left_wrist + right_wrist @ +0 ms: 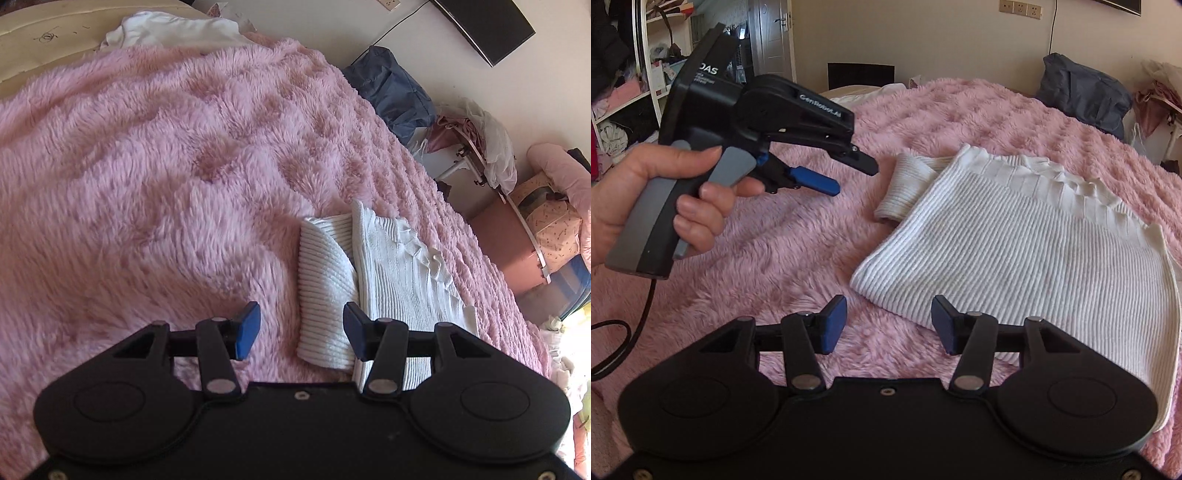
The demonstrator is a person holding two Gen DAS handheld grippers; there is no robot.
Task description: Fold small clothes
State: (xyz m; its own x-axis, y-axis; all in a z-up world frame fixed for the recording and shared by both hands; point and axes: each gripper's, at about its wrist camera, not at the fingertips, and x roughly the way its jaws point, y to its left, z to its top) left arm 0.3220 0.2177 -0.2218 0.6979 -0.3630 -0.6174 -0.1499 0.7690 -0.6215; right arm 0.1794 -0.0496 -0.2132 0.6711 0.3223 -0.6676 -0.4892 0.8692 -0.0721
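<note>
Shaggy pink plush blanket [775,236] covers the bed, with a cream wall [923,33] and two socket plates behind. One white rib-knit sweater [1015,251] lies folded on it as a flat rectangle, a ribbed sleeve [905,184] sticking out at its far left corner. Left claw [849,173], gripped by a hand [646,199], hovers open and empty beside that sleeve. Right claw [888,323] gapes empty at the sweater's near edge, perhaps just touching it.

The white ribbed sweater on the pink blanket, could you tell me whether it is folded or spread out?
Partly folded: the white ribbed sweater lies compact, one sleeve still sticking out left.
</note>
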